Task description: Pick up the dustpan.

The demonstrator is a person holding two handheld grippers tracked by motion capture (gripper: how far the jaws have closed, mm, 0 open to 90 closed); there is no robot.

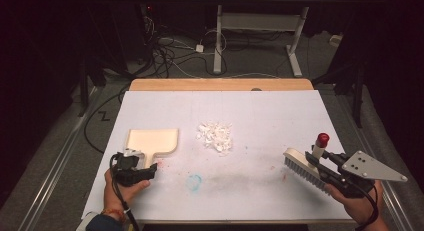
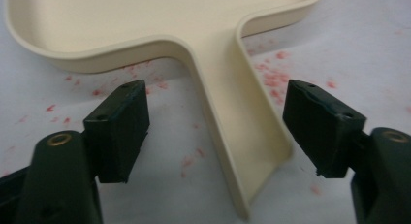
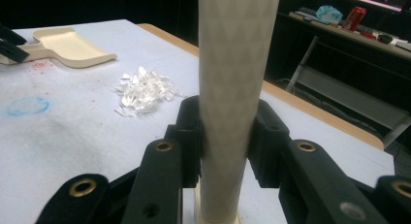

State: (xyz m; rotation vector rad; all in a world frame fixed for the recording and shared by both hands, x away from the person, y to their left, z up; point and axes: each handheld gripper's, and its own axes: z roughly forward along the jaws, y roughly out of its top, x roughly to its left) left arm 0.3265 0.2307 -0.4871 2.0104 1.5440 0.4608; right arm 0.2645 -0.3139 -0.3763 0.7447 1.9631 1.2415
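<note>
1. Checking for brands, labels or writing: I can read none on the dustpan (image 1: 152, 141), the brush (image 1: 305, 163) or the table sheet (image 1: 250, 111). A red can on a far table in the right gripper view is too small and blurred to read.
2. My left gripper (image 2: 215, 129) stands wide open. Its two black jaws straddle the dustpan's cream handle (image 2: 237, 136), one on each side, with clear gaps; the pads do not press on it.
3. In the high view my left gripper (image 1: 147, 172) sits at the near left of the table, at the handle end of the dustpan, with my left hand (image 1: 122, 188) behind it.
4. The dustpan lies flat on the white sheet, left of centre, pan away from me, handle towards me.
5. My right gripper (image 3: 225, 141) is clamped on the brush's pale, diamond-textured handle (image 3: 235, 88), both pads hard against its sides.
6. In the high view my right gripper (image 1: 332, 171) is at the near right of the table, holding the brush tilted, bristles towards the table's middle and the red-tipped handle end (image 1: 322, 139) uppermost. My right hand (image 1: 357, 203) is below it.
7. A heap of white scraps (image 1: 216, 136) lies on the sheet between dustpan and brush, well apart from both grippers.
8. Red flecks mark the sheet around the dustpan handle; a blue ring stain (image 1: 194, 181) lies near the front edge.
</note>
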